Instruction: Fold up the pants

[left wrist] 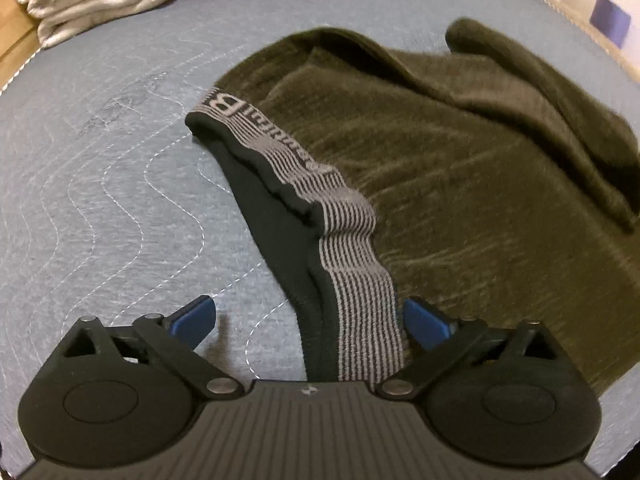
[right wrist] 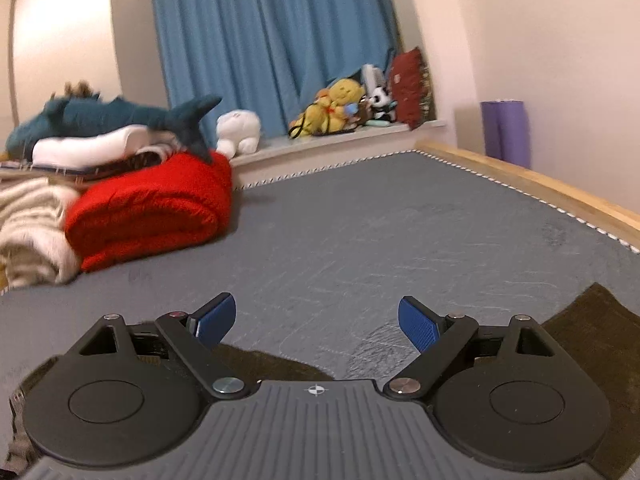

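Olive-green pants (left wrist: 460,184) lie crumpled on the grey quilted mattress (left wrist: 100,180), with a fold raised along their far right side. Their grey-and-black striped waistband (left wrist: 360,280) runs from the middle of the left wrist view down under my left gripper (left wrist: 308,304). That gripper is open and points steeply down; the waistband lies between its blue fingers, and neither pad presses on it. My right gripper (right wrist: 316,300) is open and empty, held above the bed and looking across it. Only dark edges of the pants (right wrist: 592,332) show beneath it.
A folded red blanket (right wrist: 152,208) and a cream blanket (right wrist: 32,232) lie at the far left of the bed, with a blue shark plush (right wrist: 100,120) behind them. A wooden bed rail (right wrist: 540,184) runs along the right. A purple roll (right wrist: 506,132) stands by the wall.
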Available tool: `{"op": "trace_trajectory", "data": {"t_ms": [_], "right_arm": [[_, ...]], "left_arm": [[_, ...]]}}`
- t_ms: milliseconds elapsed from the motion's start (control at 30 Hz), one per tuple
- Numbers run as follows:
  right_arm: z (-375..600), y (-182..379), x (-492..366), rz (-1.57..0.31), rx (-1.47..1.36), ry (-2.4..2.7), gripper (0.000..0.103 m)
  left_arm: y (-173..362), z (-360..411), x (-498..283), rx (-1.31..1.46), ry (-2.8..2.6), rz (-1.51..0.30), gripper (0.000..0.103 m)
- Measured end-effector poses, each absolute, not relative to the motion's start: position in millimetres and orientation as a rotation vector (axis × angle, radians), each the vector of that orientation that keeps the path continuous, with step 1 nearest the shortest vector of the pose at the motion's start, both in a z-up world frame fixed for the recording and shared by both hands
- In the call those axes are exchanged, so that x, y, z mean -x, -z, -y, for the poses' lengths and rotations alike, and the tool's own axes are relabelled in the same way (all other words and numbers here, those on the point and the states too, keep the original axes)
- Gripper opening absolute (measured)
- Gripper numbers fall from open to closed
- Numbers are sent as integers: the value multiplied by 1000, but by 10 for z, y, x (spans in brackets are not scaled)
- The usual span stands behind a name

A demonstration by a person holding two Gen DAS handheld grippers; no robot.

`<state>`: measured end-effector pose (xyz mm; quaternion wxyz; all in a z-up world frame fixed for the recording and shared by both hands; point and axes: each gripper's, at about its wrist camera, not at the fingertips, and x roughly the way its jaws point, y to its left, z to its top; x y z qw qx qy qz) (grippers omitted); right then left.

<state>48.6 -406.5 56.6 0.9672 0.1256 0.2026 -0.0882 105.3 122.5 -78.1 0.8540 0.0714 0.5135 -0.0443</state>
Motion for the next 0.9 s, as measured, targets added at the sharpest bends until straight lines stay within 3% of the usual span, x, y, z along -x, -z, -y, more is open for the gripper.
{"op": "trace_trajectory", "data": {"t_ms": [500,533,600,633,767,800,900], "right_arm": [[3725,-513,-767,-460,-333,98,90],[3722,-515,-760,-462,-336,91,90],[3709,-524,-753,-459,-329,87,91],[3707,-524,-751,-457,-324,89,91],[3745,-491,-770,-470,-345,104,91],[3752,-478,-778,-476,-352,107,91],[3762,-454,-790,-488,-369,115,91]], "left_arm": [[907,-1289,-1164,-19,135,-1115,101],[899,-1268,-1163,-18,148,-1110,94],[846,-1214,-1143,-20,193,-1092,68],[825,-1180,-1133,-25,202,-1085,66],[750,-1109,-1060,-90,179,-1032,36],[720,-1125,-1044,-85,176,-1013,30],[572,-1183,-950,-101,133,-964,27]]}}
